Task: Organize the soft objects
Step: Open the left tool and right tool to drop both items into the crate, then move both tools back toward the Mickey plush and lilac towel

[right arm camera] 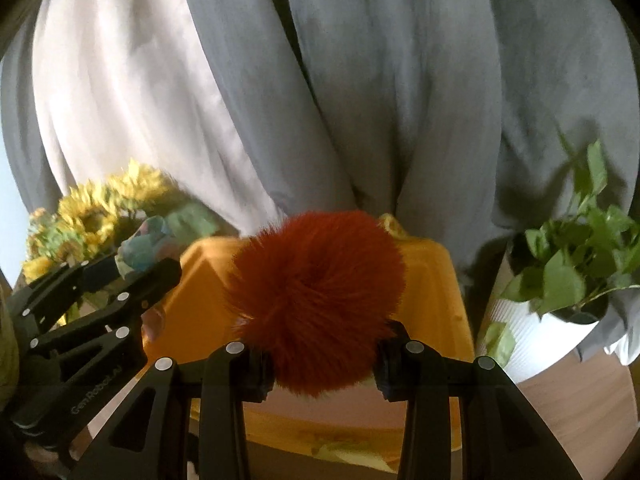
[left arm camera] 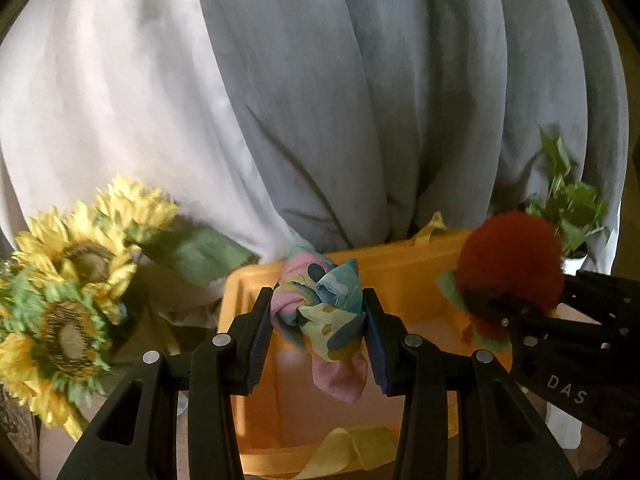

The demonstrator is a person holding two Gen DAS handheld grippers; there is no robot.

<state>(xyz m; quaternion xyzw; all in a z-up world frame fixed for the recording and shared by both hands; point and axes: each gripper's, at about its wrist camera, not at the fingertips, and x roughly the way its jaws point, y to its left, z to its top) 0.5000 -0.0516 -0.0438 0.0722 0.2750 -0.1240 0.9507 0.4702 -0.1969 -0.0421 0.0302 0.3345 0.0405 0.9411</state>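
Note:
My left gripper [left arm camera: 318, 316] is shut on a knotted pastel cloth [left arm camera: 320, 312] printed in pink, blue and pale green, held over an orange bin [left arm camera: 400, 268]. A pink tail of the cloth hangs down between the fingers. My right gripper [right arm camera: 324, 344] is shut on a fluffy rust-red pompom [right arm camera: 316, 296], also above the orange bin [right arm camera: 436, 280]. In the left wrist view the pompom [left arm camera: 510, 256] and the right gripper [left arm camera: 496, 312] sit at the right, over the bin's right rim. The left gripper [right arm camera: 132, 264] with its cloth [right arm camera: 144, 248] shows at the left of the right wrist view.
Yellow sunflowers [left arm camera: 76, 272] stand to the left of the bin. A leafy green plant in a white ribbed pot [right arm camera: 536, 336] stands to its right. Grey and white curtains [left arm camera: 320, 100] hang behind. A yellow strap [left arm camera: 344, 452] lies over the bin's near rim.

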